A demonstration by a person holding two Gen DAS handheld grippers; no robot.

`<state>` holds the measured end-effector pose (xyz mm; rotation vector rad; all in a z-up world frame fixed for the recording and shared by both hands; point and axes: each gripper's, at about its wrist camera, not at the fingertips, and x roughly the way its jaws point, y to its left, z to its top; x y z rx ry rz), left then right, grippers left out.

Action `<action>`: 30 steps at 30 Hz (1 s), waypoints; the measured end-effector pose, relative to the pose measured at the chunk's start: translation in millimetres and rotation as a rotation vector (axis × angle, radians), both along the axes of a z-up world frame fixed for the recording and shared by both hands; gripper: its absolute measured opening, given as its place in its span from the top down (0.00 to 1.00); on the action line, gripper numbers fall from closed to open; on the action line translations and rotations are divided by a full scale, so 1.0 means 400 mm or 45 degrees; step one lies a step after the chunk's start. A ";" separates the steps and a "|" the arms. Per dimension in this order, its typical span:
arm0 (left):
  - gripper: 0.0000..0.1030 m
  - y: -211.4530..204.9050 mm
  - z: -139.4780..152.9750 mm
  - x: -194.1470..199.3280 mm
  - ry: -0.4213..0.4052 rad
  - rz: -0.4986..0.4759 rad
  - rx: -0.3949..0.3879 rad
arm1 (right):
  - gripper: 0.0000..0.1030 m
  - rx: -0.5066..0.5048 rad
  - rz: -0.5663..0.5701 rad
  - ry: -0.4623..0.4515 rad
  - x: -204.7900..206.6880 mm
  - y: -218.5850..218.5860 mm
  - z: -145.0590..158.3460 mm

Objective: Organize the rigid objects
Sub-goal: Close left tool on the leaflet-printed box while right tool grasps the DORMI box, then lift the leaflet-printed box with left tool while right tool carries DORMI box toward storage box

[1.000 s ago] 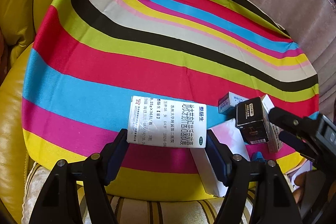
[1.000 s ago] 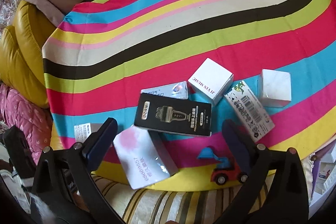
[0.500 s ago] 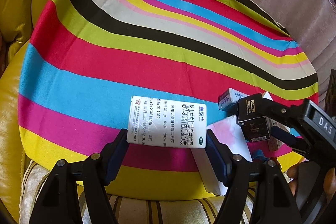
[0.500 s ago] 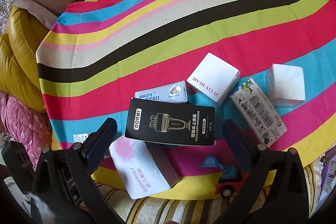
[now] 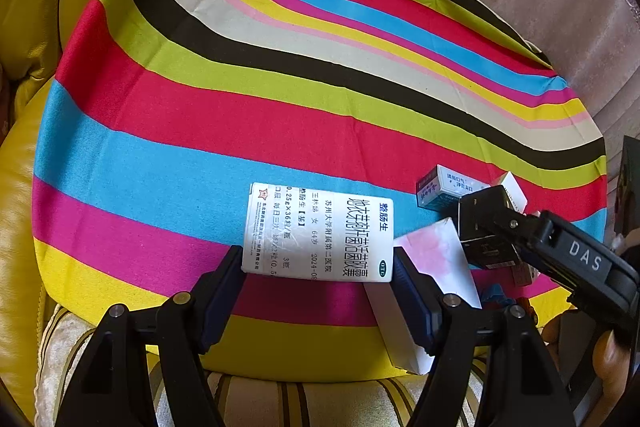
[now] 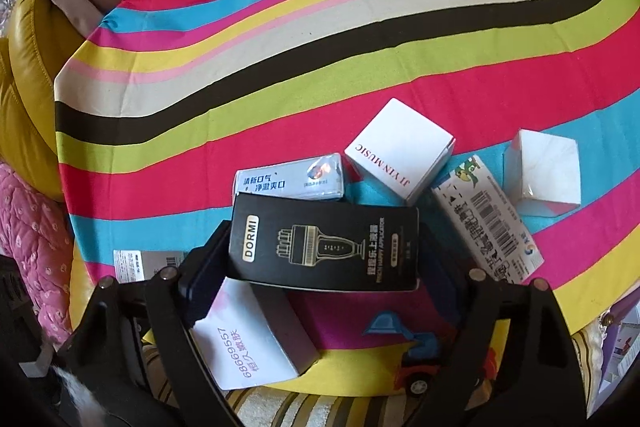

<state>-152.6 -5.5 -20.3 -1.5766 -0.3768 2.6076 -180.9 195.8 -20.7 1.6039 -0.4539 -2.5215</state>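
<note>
Both tools sit low over a striped cloth [image 5: 280,115] spread on a yellow leather seat. Left tool [image 5: 318,269] pinches a white medicine box [image 5: 318,233] by its two ends, the box lying flat on the blue and magenta stripes. Right tool [image 6: 320,259] has just been closing its jaws around a black DORMI box [image 6: 324,247]; the pads stand at the box's two short ends, seemingly touching, though a firm press cannot be confirmed.

Under the black box's near edge lies a white and pink box [image 6: 252,339] with handwritten digits. Just behind it rests a pale blue carton [image 6: 290,179], with a white JI YIN MUSIC cube [image 6: 398,147] beside that. A long barcode carton [image 6: 486,219] and another white cube [image 6: 542,173] lie to the right. A toy truck [image 6: 416,363] sits by the cloth's front edge.
</note>
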 end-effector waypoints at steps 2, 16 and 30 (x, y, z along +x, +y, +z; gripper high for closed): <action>0.30 0.001 0.002 0.002 0.009 -0.001 0.000 | 0.15 0.010 0.002 0.020 0.011 0.001 0.008; 0.30 0.058 0.087 0.058 0.165 -0.040 -0.009 | 0.15 0.229 0.007 0.259 0.137 0.027 0.123; 0.30 0.186 0.150 0.131 0.283 -0.154 -0.032 | 0.15 0.333 -0.072 0.343 0.247 0.133 0.167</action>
